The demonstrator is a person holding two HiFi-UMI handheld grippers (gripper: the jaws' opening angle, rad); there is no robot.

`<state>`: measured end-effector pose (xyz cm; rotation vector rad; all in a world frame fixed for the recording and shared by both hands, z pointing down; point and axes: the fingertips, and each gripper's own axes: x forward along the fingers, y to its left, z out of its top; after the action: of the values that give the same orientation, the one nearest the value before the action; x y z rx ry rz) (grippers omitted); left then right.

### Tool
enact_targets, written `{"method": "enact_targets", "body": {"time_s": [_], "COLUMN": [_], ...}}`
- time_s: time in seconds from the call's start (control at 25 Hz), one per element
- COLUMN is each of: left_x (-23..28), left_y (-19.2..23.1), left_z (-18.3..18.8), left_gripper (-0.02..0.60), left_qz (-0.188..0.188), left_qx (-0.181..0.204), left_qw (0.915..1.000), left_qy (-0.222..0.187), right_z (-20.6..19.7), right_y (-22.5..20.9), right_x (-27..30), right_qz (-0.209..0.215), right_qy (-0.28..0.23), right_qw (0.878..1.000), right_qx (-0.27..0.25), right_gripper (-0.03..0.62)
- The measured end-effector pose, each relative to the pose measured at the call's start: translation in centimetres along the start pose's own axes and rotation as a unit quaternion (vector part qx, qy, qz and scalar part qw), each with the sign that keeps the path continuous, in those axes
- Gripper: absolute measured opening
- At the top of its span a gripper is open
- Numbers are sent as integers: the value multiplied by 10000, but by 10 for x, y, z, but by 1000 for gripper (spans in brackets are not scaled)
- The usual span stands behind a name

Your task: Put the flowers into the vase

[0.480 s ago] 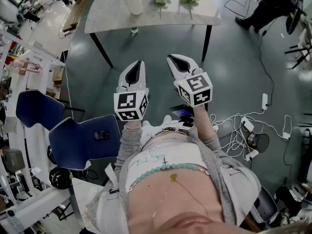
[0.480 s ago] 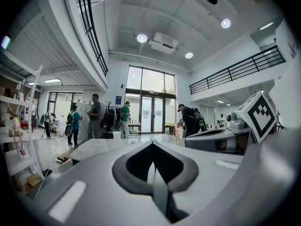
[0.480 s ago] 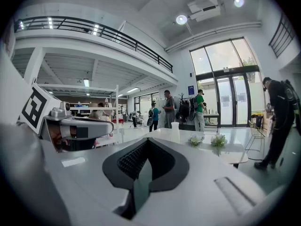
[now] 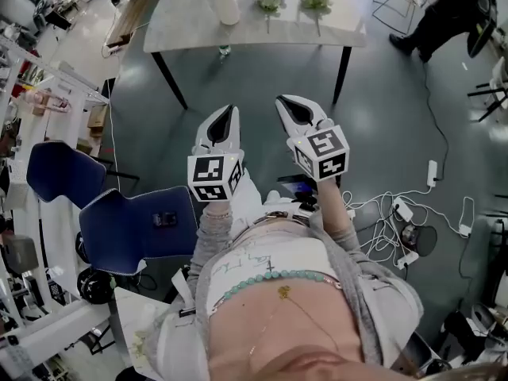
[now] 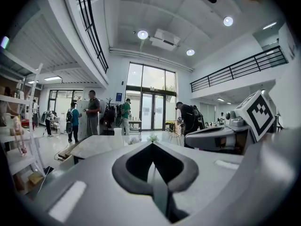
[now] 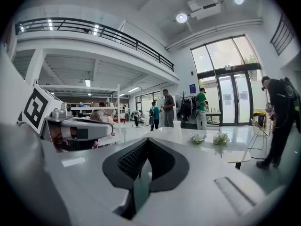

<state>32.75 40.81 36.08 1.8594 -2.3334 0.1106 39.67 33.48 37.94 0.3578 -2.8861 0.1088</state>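
Vase (image 4: 226,1), flowers (image 4: 270,1) shifted right, table (image 4: 182,21) cut off above, left hand-held gripper (image 4: 225,111) and right hand-held gripper (image 4: 283,101) closed, empty

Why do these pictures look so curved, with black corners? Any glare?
Head view: the wide lens bows the pale rectangular table. Left gripper view: fisheye circle, black corners, round ceiling lights glaring. Right gripper view: the same; black balcony railing curves.

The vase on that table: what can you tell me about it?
The vase is tall, cream-white and plain, its material unclear. It stands upright near the left end of the pale grey table, with no flowers sticking out. The nearest flower bunch lies apart to its right; nothing touches it but the tabletop.
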Motion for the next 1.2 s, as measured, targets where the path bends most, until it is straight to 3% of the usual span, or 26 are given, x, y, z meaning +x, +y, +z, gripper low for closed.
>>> {"method": "enact_targets", "body": {"time_s": [0.56,1.2], "left_x": [67,141], "left_y": [48,142], "left_z": [9,16], "left_gripper": [2,2], "left_qz": [-365,-721], "left_qx": [-191,-196], "left_qw": [9992,9972], "left_qy": [15,99], "right_z": [21,40], "right_y": [-27,-39], "right_x": [65,184], "right_qz": [-55,-120], "right_qy": [-23,65], "right_qw": [9998,9997], "right_qx": [172,203], "right_gripper": [25,25]}}
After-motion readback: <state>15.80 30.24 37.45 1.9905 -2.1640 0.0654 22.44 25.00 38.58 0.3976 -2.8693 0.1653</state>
